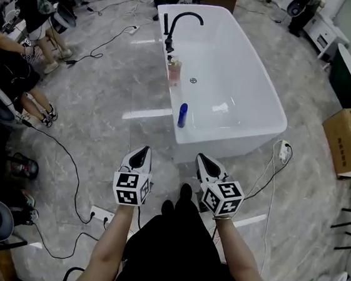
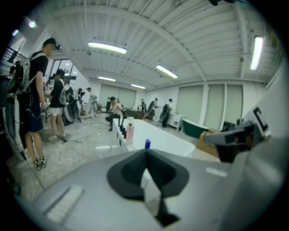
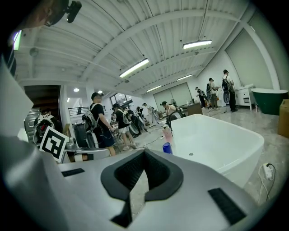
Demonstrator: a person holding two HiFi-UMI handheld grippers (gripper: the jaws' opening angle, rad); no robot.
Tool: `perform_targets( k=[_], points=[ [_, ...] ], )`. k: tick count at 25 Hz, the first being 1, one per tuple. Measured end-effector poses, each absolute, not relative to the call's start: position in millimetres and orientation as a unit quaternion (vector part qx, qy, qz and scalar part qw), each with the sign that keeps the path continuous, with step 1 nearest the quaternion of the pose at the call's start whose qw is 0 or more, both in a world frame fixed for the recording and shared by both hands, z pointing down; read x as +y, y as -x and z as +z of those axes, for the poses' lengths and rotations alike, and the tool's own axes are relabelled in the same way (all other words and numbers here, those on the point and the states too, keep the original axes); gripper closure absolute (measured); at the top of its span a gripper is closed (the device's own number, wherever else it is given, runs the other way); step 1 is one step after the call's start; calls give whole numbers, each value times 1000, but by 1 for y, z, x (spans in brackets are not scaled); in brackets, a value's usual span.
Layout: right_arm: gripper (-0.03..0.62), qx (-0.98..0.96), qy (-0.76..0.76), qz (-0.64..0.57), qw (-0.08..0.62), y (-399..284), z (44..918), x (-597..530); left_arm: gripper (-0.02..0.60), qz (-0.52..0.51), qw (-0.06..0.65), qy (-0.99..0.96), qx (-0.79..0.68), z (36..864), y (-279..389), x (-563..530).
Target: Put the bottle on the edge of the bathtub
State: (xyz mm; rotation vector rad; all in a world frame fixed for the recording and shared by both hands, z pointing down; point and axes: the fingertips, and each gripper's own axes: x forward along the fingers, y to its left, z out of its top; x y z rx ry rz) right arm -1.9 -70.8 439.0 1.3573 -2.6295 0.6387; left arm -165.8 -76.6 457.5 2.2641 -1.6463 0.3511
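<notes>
A blue bottle [image 1: 182, 115] stands upright on the left rim of the white bathtub [image 1: 255, 102], toward its near end. Farther along the same rim stands a pink bottle [image 1: 174, 71] by the black faucet [image 1: 176, 26]. My left gripper [image 1: 140, 154] and right gripper [image 1: 206, 161] hover over the floor in front of the tub's near end, both shut and empty. In the left gripper view, the blue bottle [image 2: 147, 143] shows just beyond the closed left gripper [image 2: 146, 151]. In the right gripper view, the blue bottle [image 3: 167, 148] stands right of the closed right gripper [image 3: 144, 152].
Several people stand and sit along the left side [image 1: 25, 19]. Black cables and a power strip [image 1: 99, 215] lie on the grey marble floor. A cardboard box [image 1: 348, 141] sits at the right. A white plug [image 1: 282, 150] with its cord lies beside the tub's near right corner.
</notes>
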Motion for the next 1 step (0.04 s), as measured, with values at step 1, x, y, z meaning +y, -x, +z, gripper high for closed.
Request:
perform_targets(
  k=[1],
  points=[
    [594, -867, -447, 211, 58, 3, 440, -70, 575, 123, 161, -792, -576, 458, 167, -75]
  ],
)
